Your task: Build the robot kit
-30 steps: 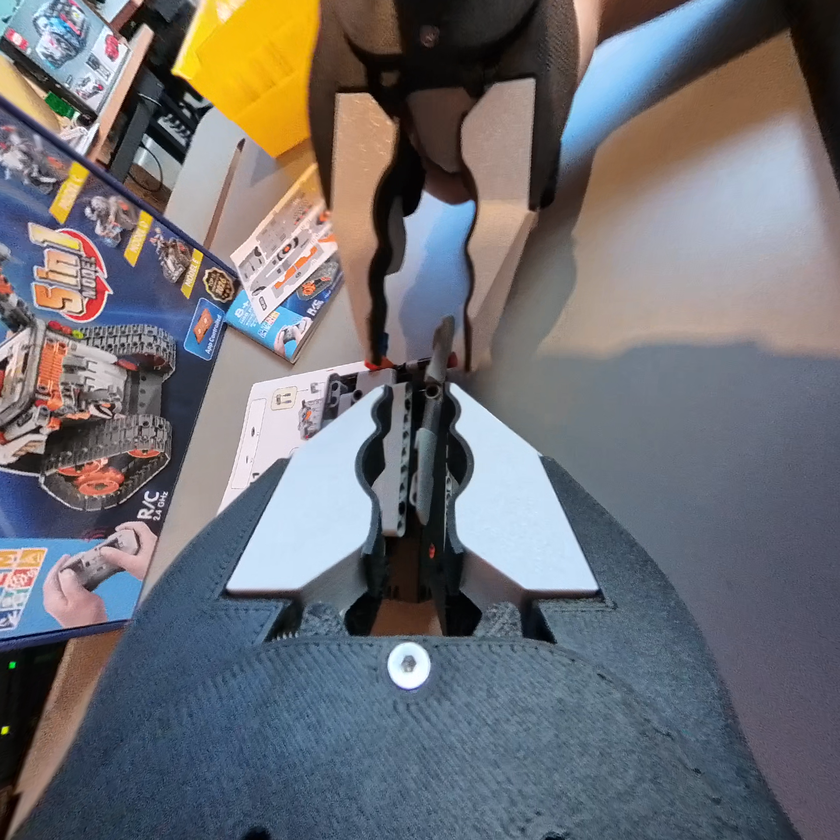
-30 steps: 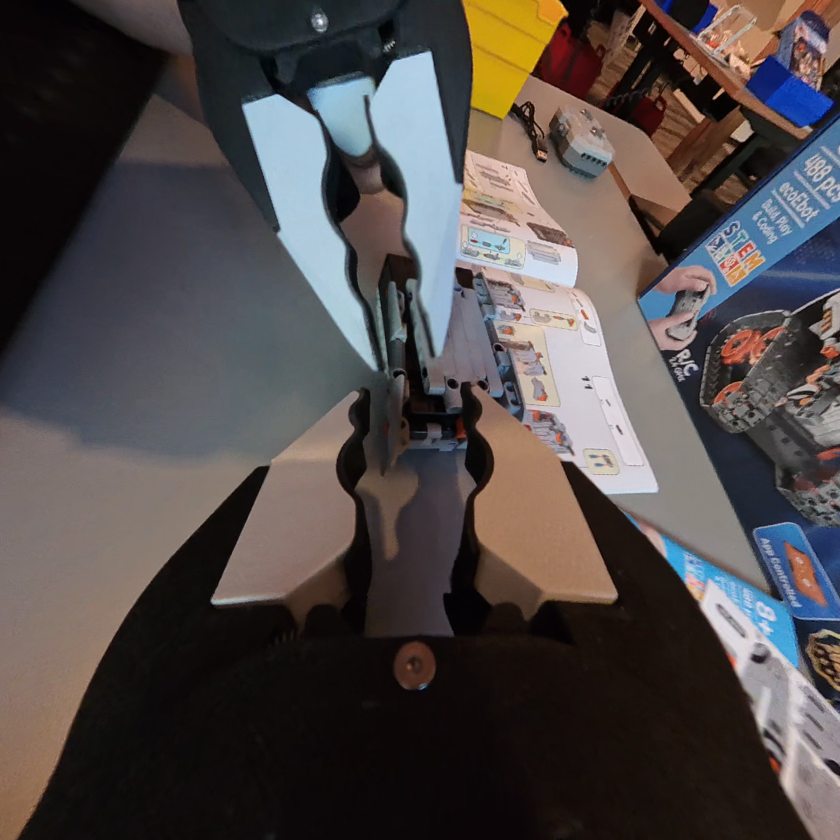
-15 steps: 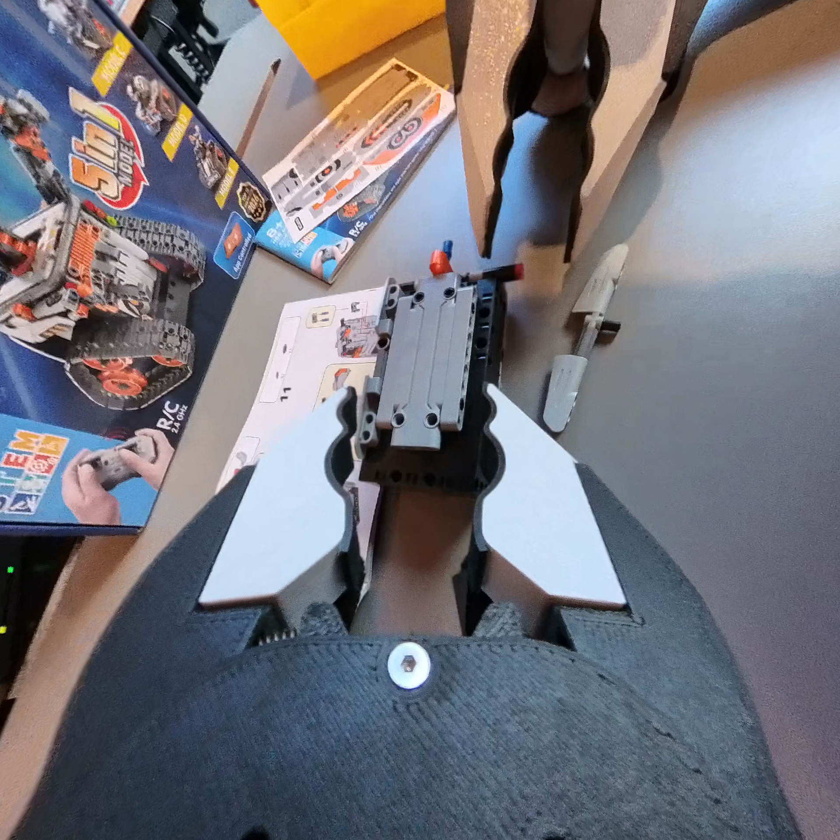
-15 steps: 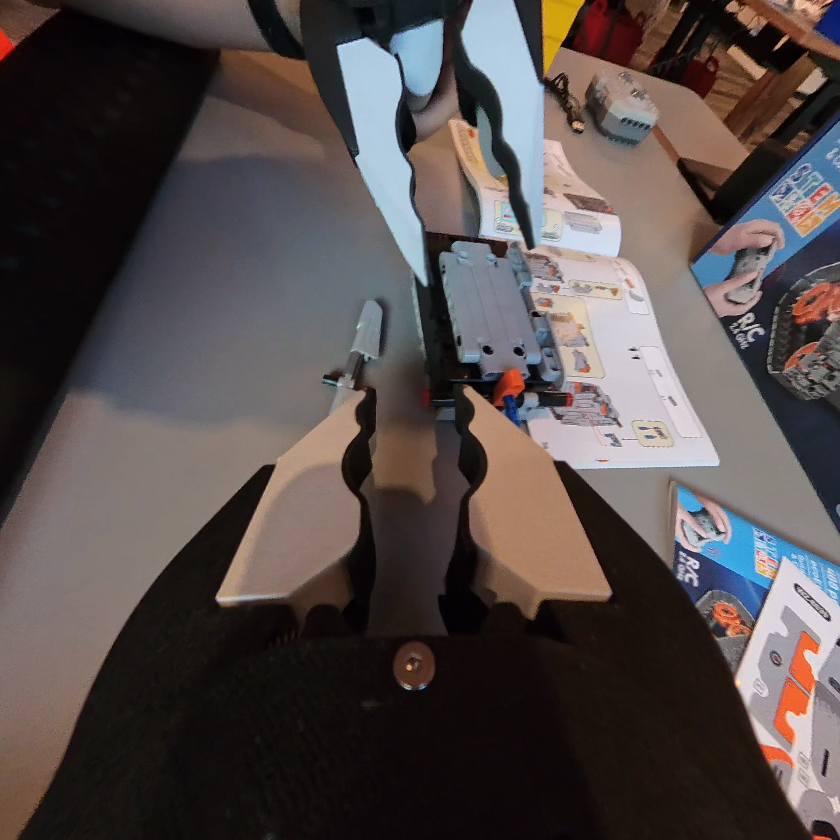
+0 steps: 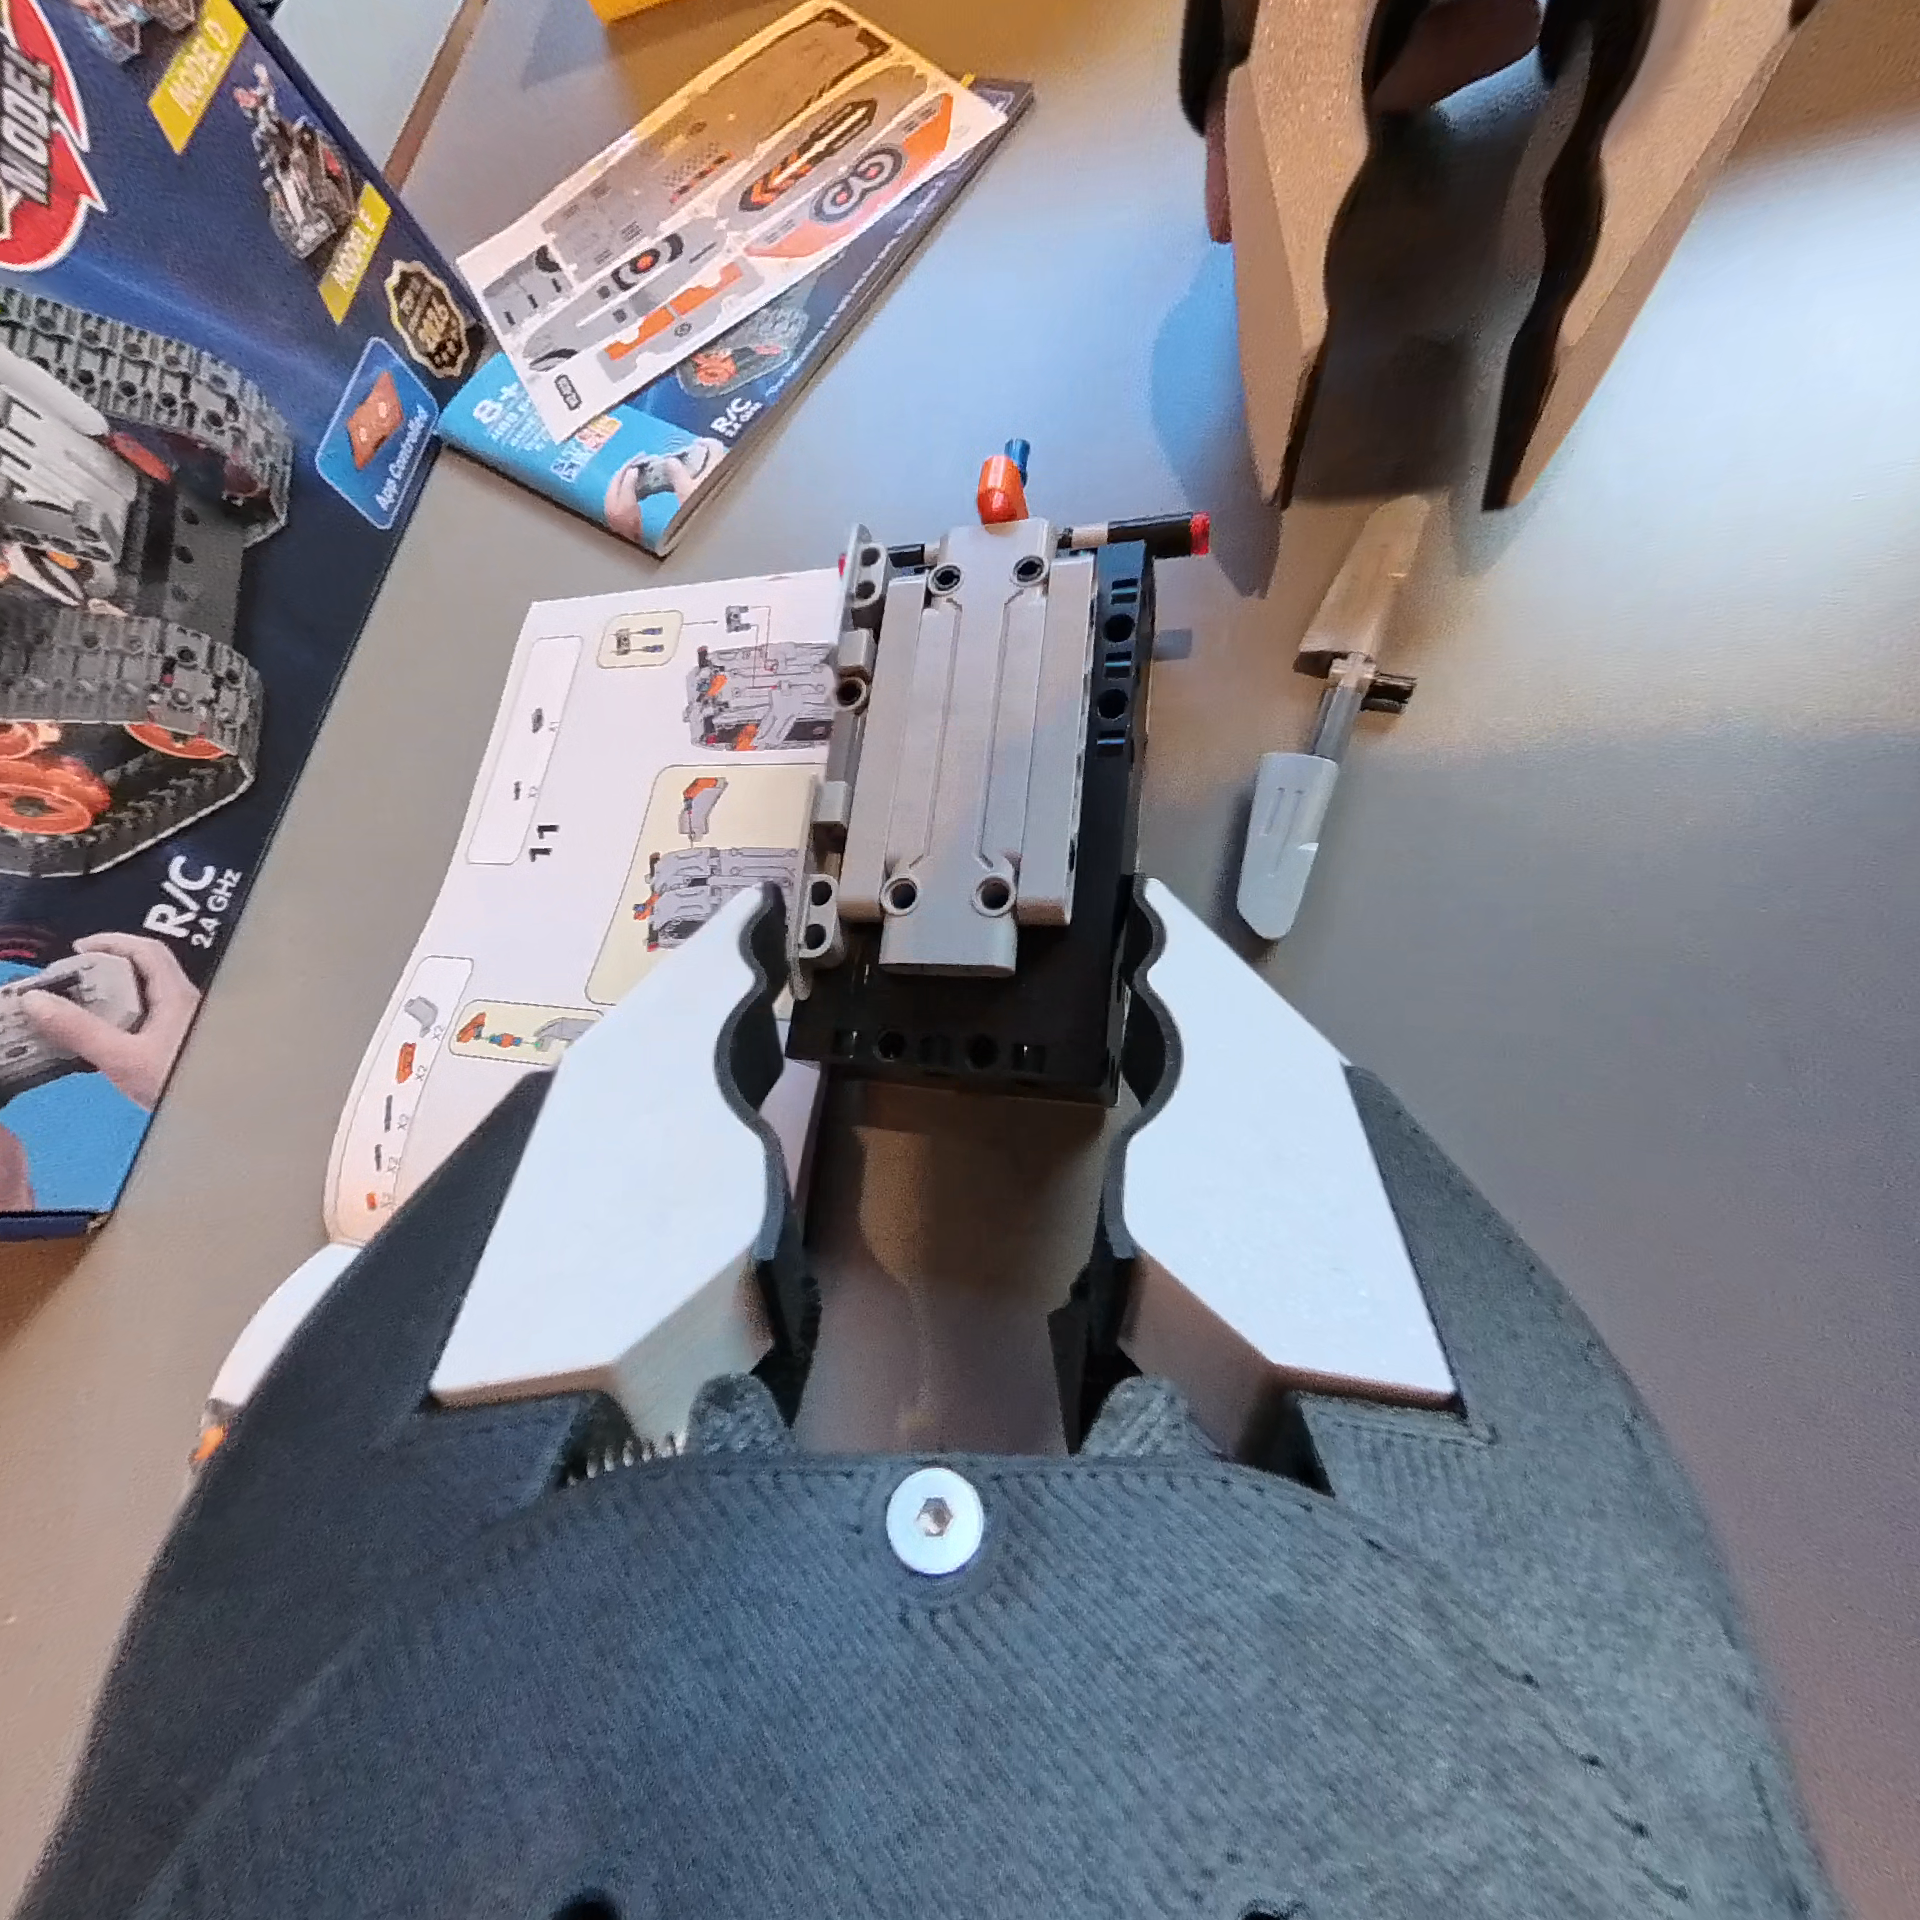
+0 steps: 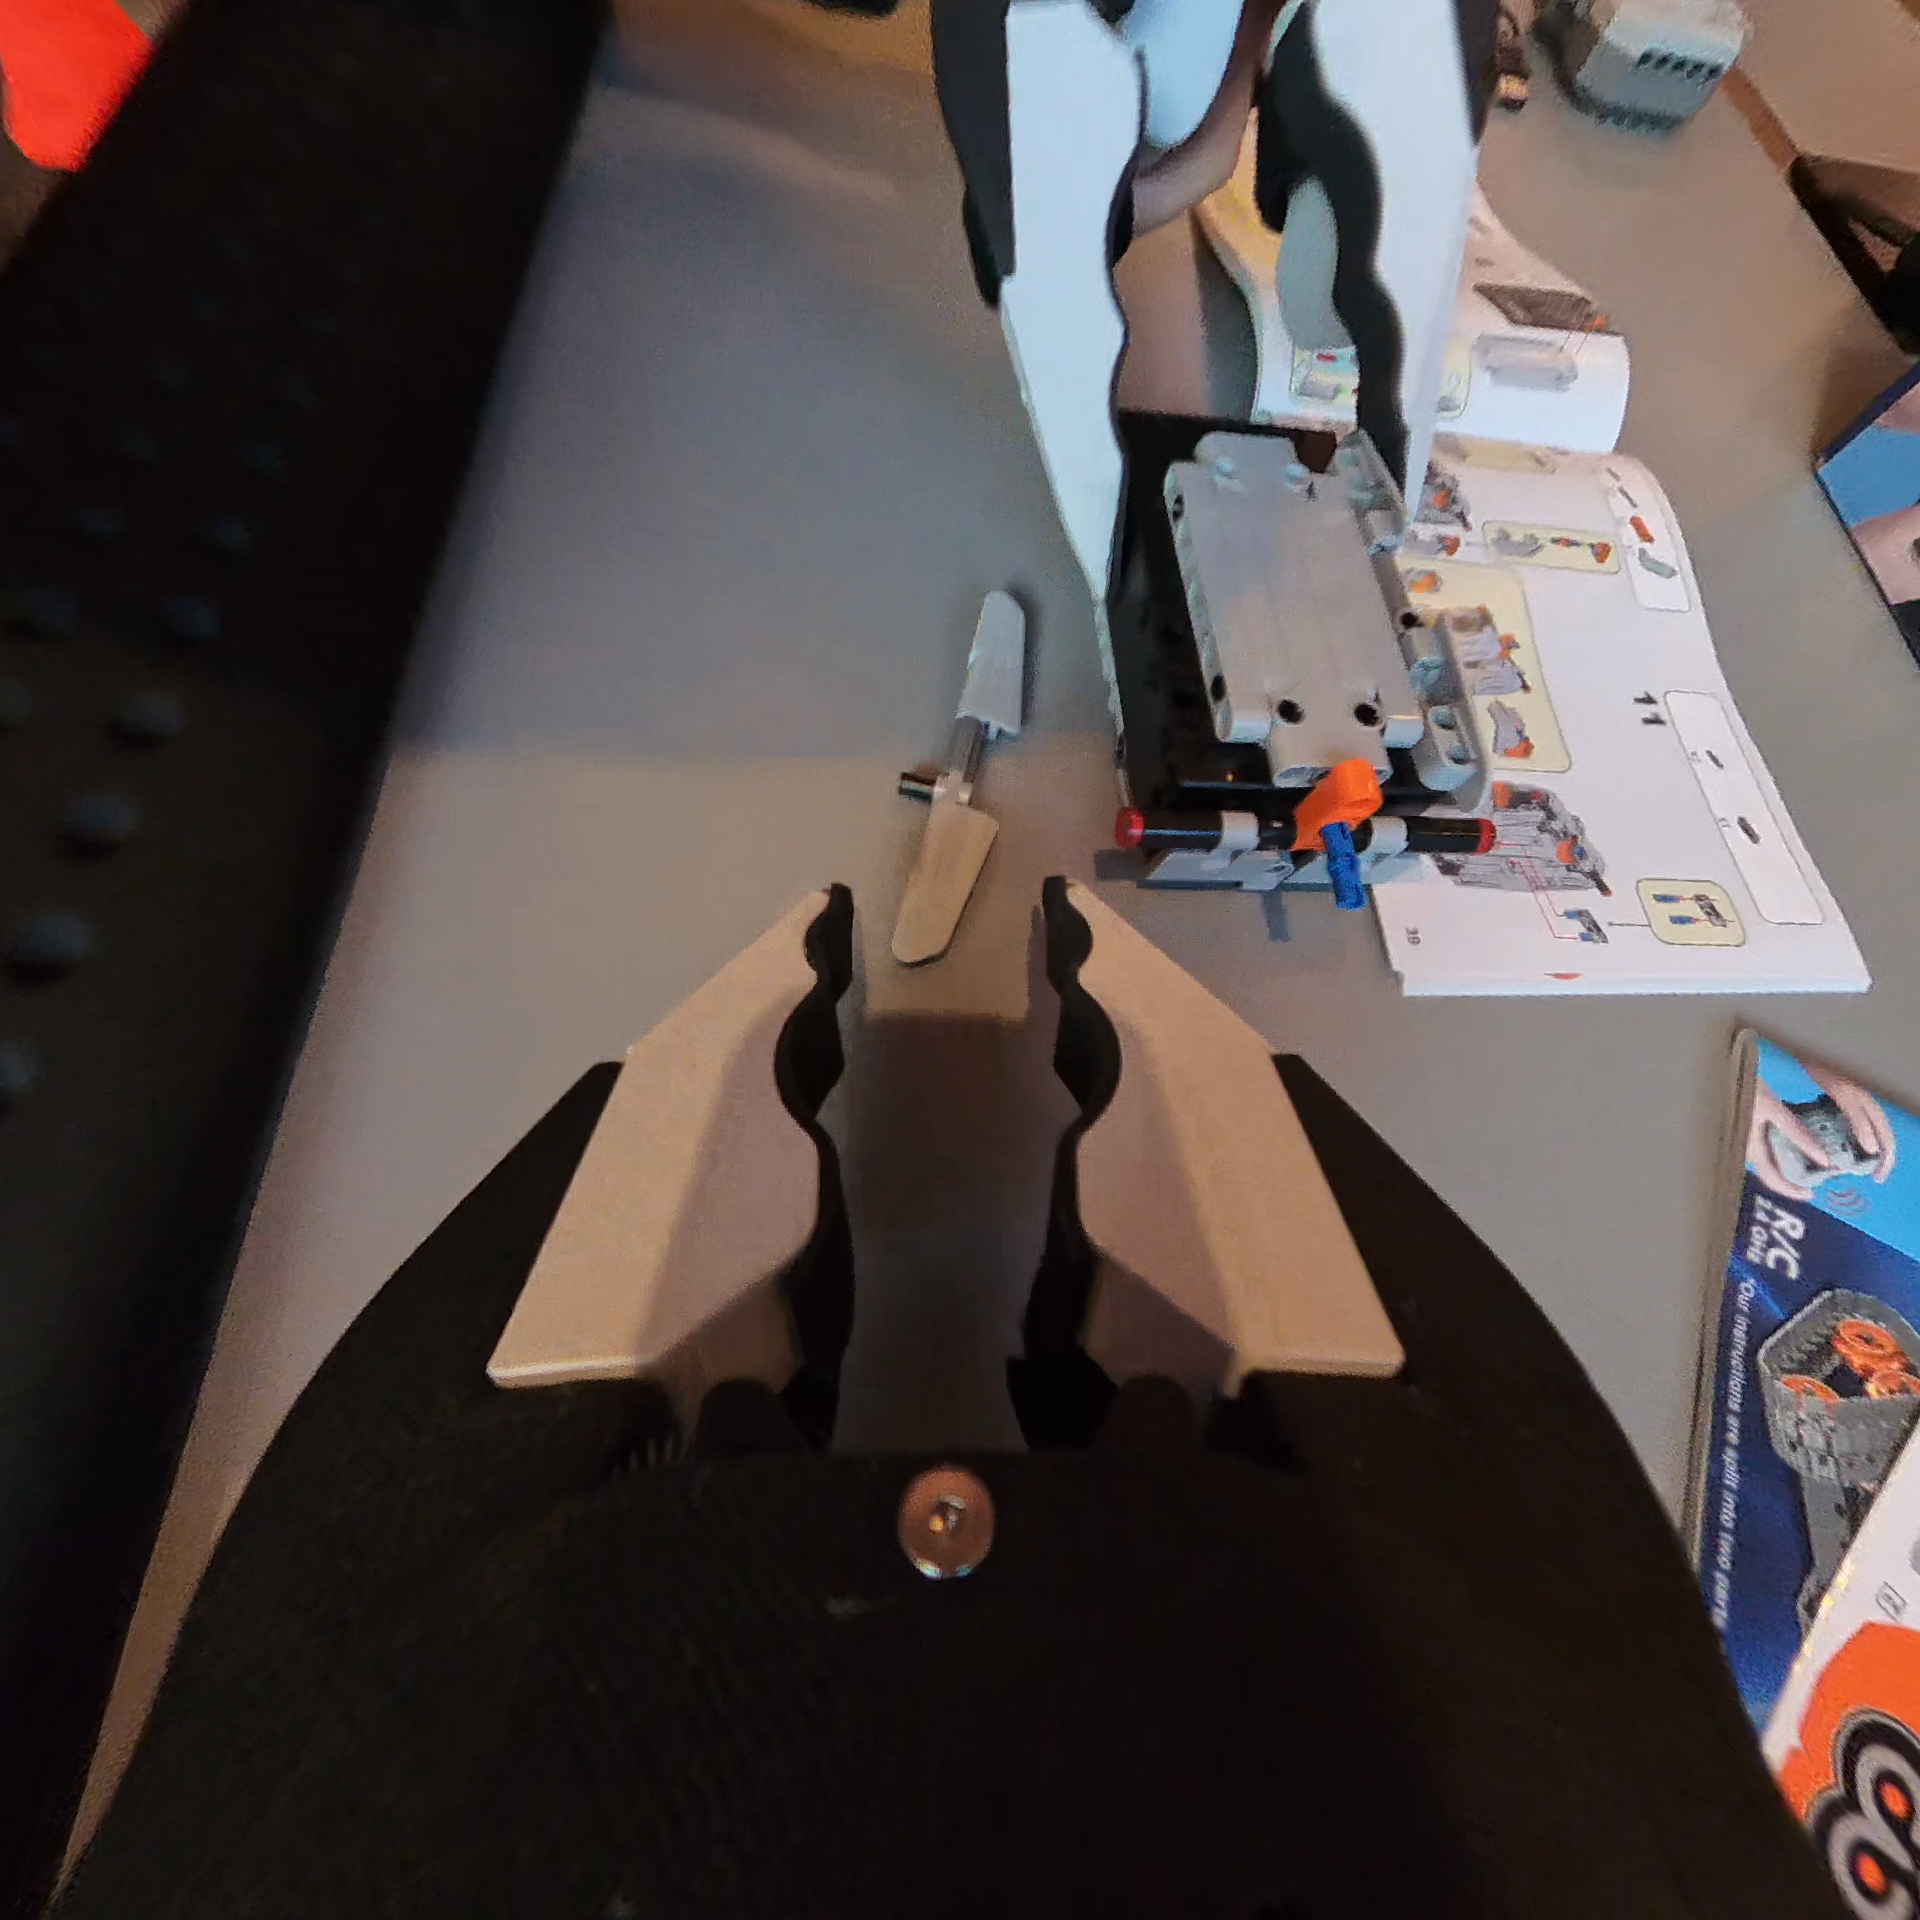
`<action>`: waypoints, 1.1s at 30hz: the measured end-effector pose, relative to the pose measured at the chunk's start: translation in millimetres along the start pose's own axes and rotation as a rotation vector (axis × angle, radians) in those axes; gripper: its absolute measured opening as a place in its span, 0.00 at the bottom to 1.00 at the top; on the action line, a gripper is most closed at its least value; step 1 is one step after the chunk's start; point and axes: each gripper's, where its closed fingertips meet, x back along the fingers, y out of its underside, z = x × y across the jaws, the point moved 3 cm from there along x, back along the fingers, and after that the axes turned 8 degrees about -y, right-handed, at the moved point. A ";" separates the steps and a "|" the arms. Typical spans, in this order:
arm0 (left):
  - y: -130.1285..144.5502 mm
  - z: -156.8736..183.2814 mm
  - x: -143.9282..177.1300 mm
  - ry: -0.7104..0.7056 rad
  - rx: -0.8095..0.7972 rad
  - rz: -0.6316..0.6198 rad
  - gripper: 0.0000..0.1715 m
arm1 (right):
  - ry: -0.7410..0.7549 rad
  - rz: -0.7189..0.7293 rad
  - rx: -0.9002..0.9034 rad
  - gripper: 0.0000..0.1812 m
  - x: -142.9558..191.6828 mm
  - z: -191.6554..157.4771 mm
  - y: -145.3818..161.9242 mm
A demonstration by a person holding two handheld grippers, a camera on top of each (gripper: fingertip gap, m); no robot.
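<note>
A brick assembly (image 5: 966, 748), grey plates on a black base with an orange piece and a red-tipped black axle at its far end, lies on the grey table. My left gripper (image 5: 956, 899) is open, with a jaw on either side of the black base. It also shows in the right wrist view (image 6: 1247, 520), reaching down over the assembly (image 6: 1288, 623). A loose grey part (image 6: 951, 831), two blades on a short axle, lies just ahead of my right gripper (image 6: 945, 899), which is open and empty. The part (image 5: 1288, 831) lies right of the assembly, below the right gripper (image 5: 1392, 488).
An open instruction booklet (image 5: 561, 831) lies under the assembly's left side and also shows in the right wrist view (image 6: 1683, 790). A blue toy box (image 5: 156, 520) and a sticker sheet on a booklet (image 5: 727, 239) lie to the left. A dark studded surface (image 6: 208, 623) borders the table.
My left gripper opened. The assembly it held up on edge now lies flat on the table between its jaws. The grey part now lies on the table. My right gripper drew back.
</note>
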 end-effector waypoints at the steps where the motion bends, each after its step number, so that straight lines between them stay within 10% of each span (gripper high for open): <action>1: 0.3 0.7 0.9 0.012 0.001 0.005 0.38 | 0.013 -0.018 0.010 0.20 -2.7 -2.0 0.5; 17: 8.2 31.1 31.0 -0.009 -0.027 -0.012 0.37 | -0.019 -0.052 -0.276 0.07 -27.4 -11.6 -2.6; 33: 10.8 37.8 39.0 0.011 -0.044 0.037 0.37 | 0.363 0.051 0.296 0.06 0.8 -22.0 -41.7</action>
